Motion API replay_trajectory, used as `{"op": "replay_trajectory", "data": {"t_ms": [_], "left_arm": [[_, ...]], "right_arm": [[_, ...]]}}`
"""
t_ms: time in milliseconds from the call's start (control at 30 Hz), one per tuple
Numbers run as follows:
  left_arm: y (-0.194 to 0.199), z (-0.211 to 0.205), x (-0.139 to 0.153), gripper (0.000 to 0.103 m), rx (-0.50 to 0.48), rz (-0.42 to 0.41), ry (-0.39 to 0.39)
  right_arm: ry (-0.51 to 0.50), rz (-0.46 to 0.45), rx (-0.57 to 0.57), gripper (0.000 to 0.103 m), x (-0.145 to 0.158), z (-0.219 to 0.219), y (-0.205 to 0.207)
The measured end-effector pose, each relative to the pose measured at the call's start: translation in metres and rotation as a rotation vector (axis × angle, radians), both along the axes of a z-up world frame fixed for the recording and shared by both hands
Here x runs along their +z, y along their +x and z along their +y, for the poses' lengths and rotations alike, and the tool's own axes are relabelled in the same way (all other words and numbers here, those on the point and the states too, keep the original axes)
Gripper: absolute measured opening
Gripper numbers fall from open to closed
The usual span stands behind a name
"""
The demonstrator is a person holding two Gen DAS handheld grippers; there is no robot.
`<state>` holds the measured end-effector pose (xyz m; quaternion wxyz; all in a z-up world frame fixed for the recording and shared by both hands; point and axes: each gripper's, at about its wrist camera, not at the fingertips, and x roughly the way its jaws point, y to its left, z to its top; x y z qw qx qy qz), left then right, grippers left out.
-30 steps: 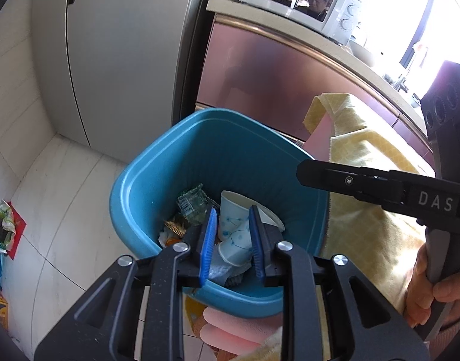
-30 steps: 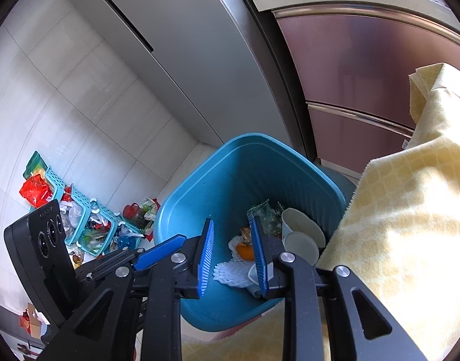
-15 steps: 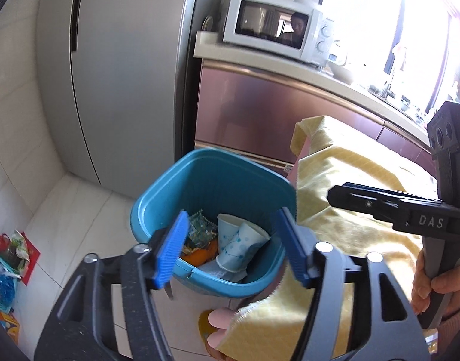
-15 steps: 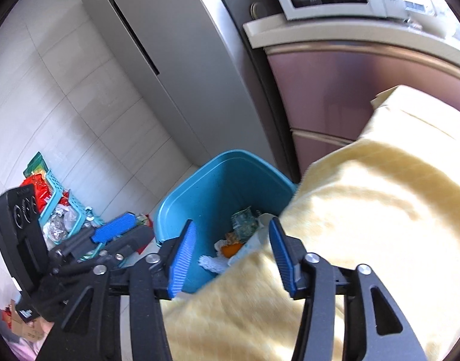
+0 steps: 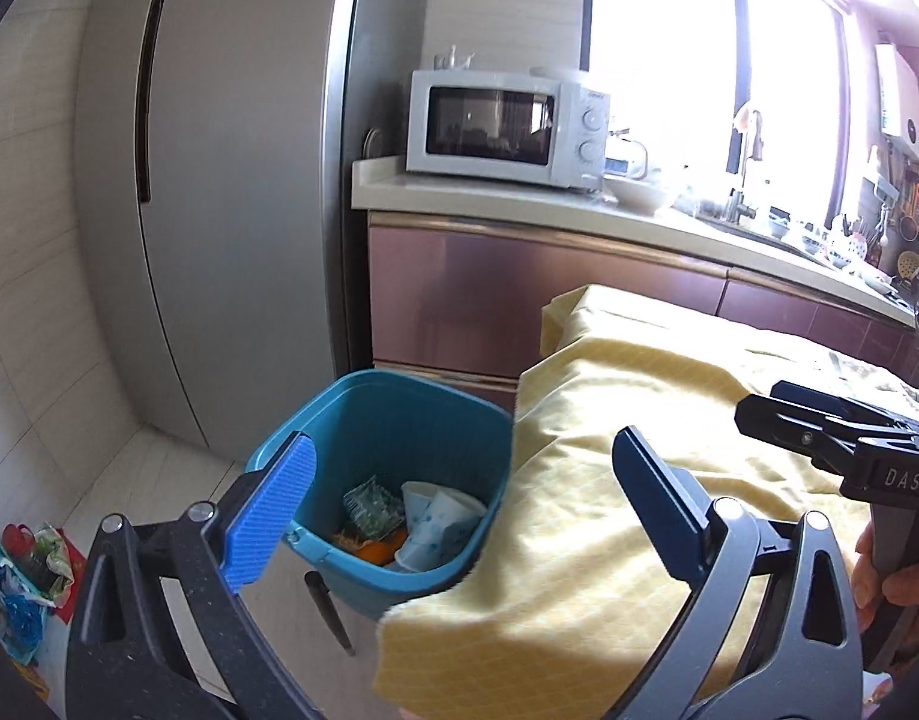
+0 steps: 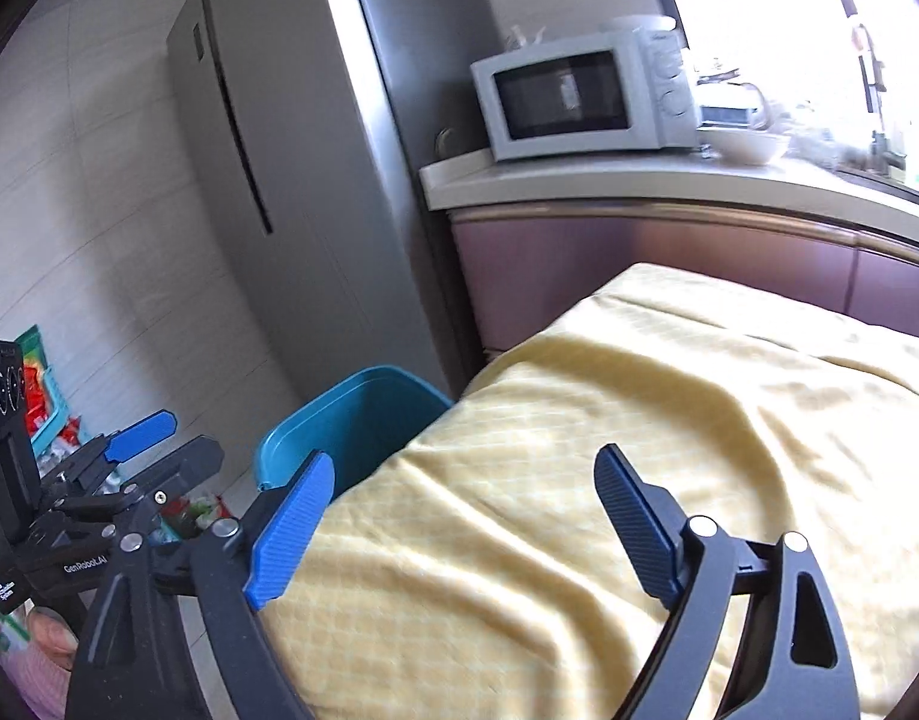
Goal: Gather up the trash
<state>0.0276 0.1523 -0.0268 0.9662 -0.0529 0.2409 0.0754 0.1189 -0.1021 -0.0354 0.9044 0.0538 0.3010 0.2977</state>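
Observation:
A blue trash bin stands on the floor beside a table with a yellow cloth. It holds white paper cups, a green wrapper and orange peel. My left gripper is open and empty, raised above and back from the bin. My right gripper is open and empty over the yellow cloth; the bin shows at its left. The left gripper also shows at the left of the right wrist view.
A grey fridge stands behind the bin. A counter with a white microwave and pink cabinets runs along the back. Baskets of colourful packets sit on the floor at the left.
Both grippers have opened wide and pulled up and back from the bin. The paper cups and other trash now lie loose in the bin.

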Motion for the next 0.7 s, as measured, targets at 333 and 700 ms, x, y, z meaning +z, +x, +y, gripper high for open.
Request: {"op": "replay_trajectory", "data": {"t_ms": [333, 700], "left_arm": [[-0.010, -0.052, 0.018, 0.097, -0.055, -0.115, 0.033], [-0.015, -0.095, 0.019, 0.097, -0.108, -0.187, 0.057]], "right_arm": [[-0.027, -0.167, -0.257, 0.096, 0.003, -0.070, -0.052], [-0.056, -0.282, -0.403, 0.096, 0.007, -0.110, -0.088]]}}
